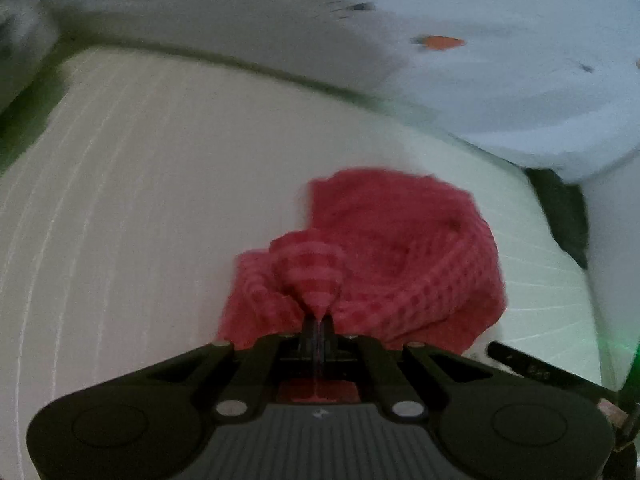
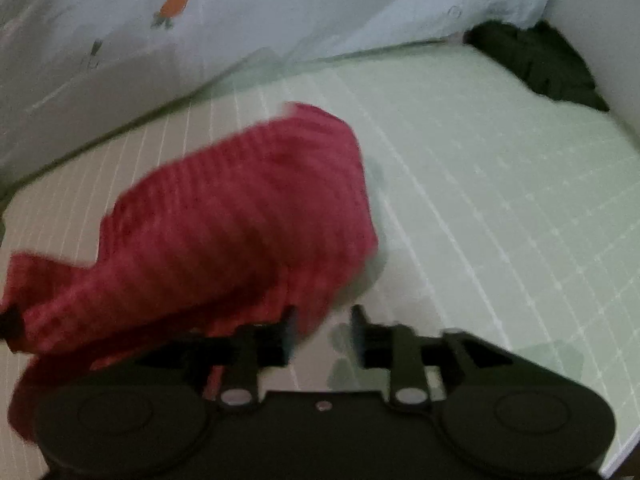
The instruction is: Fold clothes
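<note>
While the left gripper (image 1: 319, 322) is clamped on the red cloth (image 1: 400, 248), the bunch could be dragged crooked. The right gripper (image 2: 320, 320) is spread and empty (lower centre of its view), so one edge is left unheld.

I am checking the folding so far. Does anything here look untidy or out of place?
Yes. The red garment is a crumpled heap on the grid mat, not flat. Only the left gripper pinches a bunched tip; the right gripper is open beside it. A dark cloth lies bunched in the far corner.

Both wrist views close above mat (image 1: 120, 200), share cloth (image 2: 240, 208).
</note>
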The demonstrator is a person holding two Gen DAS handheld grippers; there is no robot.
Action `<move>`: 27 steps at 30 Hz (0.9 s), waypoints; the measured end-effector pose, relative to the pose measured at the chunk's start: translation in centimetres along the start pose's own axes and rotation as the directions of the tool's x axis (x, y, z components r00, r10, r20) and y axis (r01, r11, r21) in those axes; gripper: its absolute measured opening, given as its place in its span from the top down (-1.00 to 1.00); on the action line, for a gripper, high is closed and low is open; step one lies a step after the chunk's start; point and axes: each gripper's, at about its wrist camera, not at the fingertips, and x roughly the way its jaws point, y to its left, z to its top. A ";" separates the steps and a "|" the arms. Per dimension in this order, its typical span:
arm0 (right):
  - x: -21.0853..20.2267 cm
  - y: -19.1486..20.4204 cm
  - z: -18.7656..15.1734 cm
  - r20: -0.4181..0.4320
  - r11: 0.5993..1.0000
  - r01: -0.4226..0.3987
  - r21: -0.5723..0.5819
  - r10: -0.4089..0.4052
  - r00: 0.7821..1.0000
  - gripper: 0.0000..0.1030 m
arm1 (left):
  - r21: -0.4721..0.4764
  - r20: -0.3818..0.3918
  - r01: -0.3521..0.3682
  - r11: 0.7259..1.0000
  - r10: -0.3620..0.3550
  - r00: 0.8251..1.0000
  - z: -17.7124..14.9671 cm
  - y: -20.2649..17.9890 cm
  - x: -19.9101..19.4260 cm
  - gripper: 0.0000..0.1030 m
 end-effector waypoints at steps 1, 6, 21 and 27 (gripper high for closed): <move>-0.3 -0.1 -0.1 0.008 1.000 -0.001 -0.008 0.001 1.000 0.21 | -0.037 0.004 -0.003 0.999 0.003 1.000 -0.5 0.7 -0.5 0.91; -0.8 -0.8 0.3 0.059 1.000 0.009 -0.030 -0.007 0.998 -0.55 | -0.177 0.074 -0.045 0.983 0.059 0.996 -1.6 2.8 -3.0 0.49; 3.6 -1.0 7.3 0.123 0.993 -0.007 -0.121 0.022 0.992 -0.95 | -0.383 0.012 -0.066 0.921 0.076 0.997 0.9 5.4 1.0 -0.09; 9.2 -0.6 11.7 0.067 0.987 -0.037 -0.156 0.048 0.997 -0.95 | -0.369 -0.038 -0.089 0.925 0.081 0.996 2.3 4.7 3.7 -0.19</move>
